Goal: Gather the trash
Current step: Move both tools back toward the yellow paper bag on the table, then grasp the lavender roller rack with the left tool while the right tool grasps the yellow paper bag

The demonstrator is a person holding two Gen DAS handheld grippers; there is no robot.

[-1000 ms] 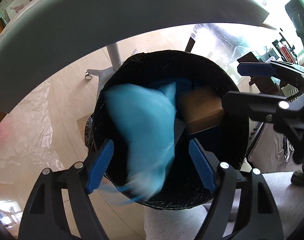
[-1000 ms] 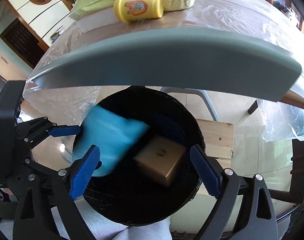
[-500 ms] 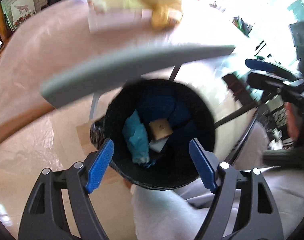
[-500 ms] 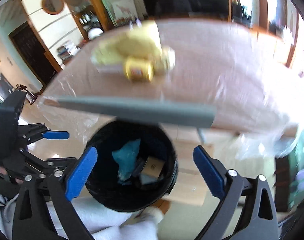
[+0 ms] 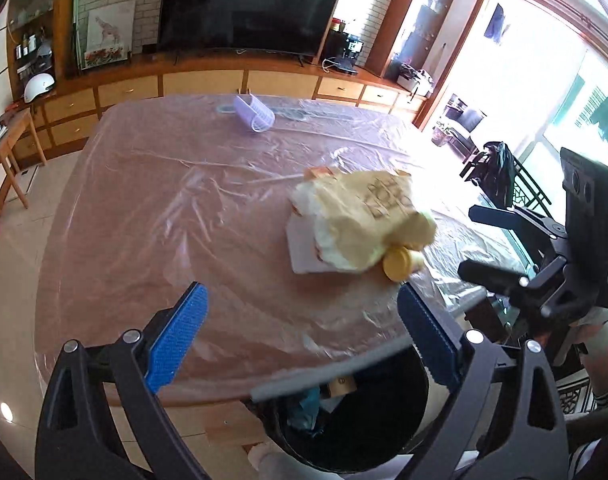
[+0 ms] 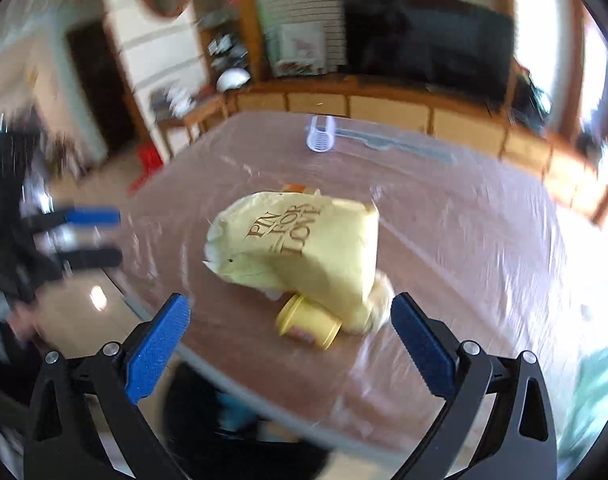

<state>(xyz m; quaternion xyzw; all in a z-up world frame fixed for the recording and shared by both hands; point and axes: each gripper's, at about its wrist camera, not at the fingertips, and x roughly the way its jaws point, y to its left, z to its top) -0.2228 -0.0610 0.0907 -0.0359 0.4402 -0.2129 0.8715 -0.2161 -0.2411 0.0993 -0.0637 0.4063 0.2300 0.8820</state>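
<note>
A yellow paper bag (image 5: pixel 368 220) (image 6: pixel 304 248) lies crumpled on the plastic-covered table (image 5: pixel 163 220), with a yellow cup (image 5: pixel 400 264) (image 6: pixel 308 322) on its side against it and a white flat piece (image 5: pixel 299 254) under it. Below the table's near edge stands a black bin (image 5: pixel 384 420) holding a blue bag (image 5: pixel 308 404) and a brown box (image 5: pixel 342 386). My left gripper (image 5: pixel 301 292) hangs above the table edge, its jaws opening with nothing between them. My right gripper (image 6: pixel 291 300) is just short of the cup, its jaws also opening and empty.
A pale purple ribbed holder (image 5: pixel 255 118) (image 6: pixel 320 134) lies at the table's far side. A grey-trousered knee (image 5: pixel 271 456) sits beside the bin. Cabinets and a large television line the back wall. The right wrist view is motion-blurred.
Both grippers rose from just over the bin's mouth to above the table edge. The blue bag, falling a second ago, now rests in the bin. Both pairs of jaws spread wider.
</note>
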